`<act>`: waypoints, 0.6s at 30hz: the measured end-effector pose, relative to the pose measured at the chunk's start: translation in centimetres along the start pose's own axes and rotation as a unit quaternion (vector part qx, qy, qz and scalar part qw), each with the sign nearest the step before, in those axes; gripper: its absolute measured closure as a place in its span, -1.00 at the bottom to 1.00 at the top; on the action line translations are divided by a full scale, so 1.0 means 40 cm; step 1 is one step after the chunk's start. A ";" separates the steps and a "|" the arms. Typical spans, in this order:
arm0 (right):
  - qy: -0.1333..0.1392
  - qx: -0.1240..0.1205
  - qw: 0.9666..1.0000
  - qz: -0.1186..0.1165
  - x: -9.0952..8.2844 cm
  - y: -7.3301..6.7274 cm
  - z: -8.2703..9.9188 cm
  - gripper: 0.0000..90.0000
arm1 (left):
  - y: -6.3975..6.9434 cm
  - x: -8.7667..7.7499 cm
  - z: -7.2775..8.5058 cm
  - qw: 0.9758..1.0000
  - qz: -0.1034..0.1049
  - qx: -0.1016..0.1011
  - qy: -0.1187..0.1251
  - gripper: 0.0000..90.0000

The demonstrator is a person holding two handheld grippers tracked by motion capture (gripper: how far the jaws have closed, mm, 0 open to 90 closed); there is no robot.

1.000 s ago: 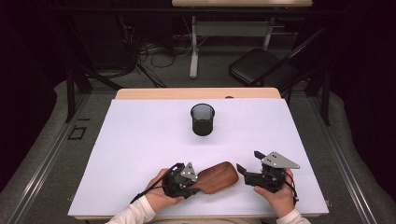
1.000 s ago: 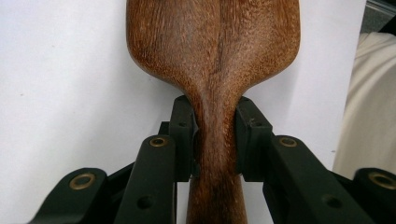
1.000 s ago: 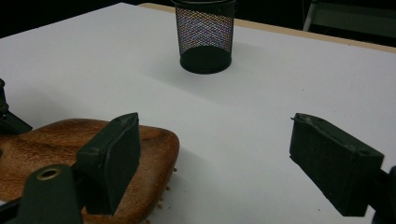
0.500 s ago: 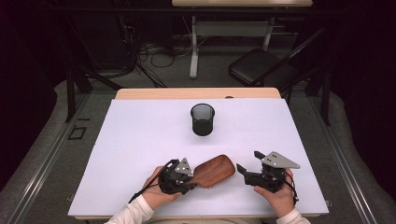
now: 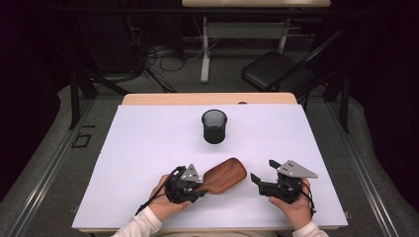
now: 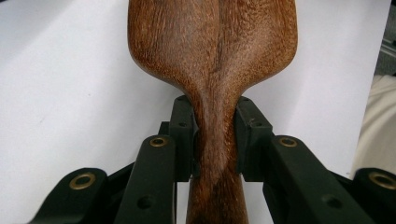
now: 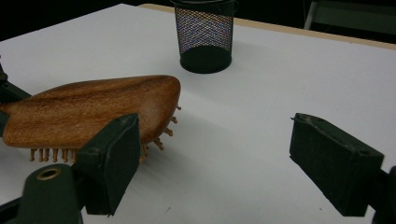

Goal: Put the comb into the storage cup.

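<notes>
A wooden hairbrush (image 5: 225, 176) lies near the table's front edge, bristles turned down and toward the right. My left gripper (image 5: 197, 187) is shut on the brush's narrow neck. In the left gripper view both pads (image 6: 183, 135) press the sides of the hairbrush (image 6: 212, 42) where handle meets head. My right gripper (image 5: 257, 180) stands open just right of the brush head and touches nothing. In the right gripper view the hairbrush (image 7: 88, 112) sits behind the left jaw of my right gripper (image 7: 224, 154), its bristle tips just above the white surface.
A black mesh cup (image 5: 214, 126) stands upright at the table's middle, beyond the brush, and shows as a mesh cup (image 7: 205, 35) in the right gripper view. White sheet (image 5: 138, 148) covers the table. A dark chair (image 5: 276, 71) and desk legs stand behind the table.
My left gripper shifted slightly left and back with the brush. The brush head swung up and away from the front edge, so its bristles now show. The right gripper kept still.
</notes>
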State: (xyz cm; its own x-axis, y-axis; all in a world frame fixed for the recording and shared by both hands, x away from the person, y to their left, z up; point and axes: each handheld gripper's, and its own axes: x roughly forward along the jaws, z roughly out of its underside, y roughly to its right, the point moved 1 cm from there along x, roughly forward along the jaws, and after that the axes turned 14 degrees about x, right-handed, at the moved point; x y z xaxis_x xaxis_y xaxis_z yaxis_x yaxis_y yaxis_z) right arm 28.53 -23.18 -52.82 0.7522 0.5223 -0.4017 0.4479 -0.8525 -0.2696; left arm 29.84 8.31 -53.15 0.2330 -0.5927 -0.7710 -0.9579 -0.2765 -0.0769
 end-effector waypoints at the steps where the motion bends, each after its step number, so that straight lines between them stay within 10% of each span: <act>1: 0.000 0.000 1.000 0.000 0.000 0.000 0.000 -0.64 | 0.000 -0.001 0.000 1.000 -0.005 -0.002 0.004 0.60; 18: 0.003 0.001 1.000 -0.002 0.000 0.000 0.000 -0.64 | -0.013 -0.017 0.009 0.998 -0.032 -0.029 0.035 0.60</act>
State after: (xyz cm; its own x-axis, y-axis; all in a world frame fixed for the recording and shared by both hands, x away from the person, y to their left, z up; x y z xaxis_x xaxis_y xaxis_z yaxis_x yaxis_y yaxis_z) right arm 28.54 -23.19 -52.84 0.7540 0.5250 -0.3947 0.4494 -0.8506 -0.2730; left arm 30.11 9.14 -52.82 0.3071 -0.6236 -0.7189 -0.9296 -0.3584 -0.0861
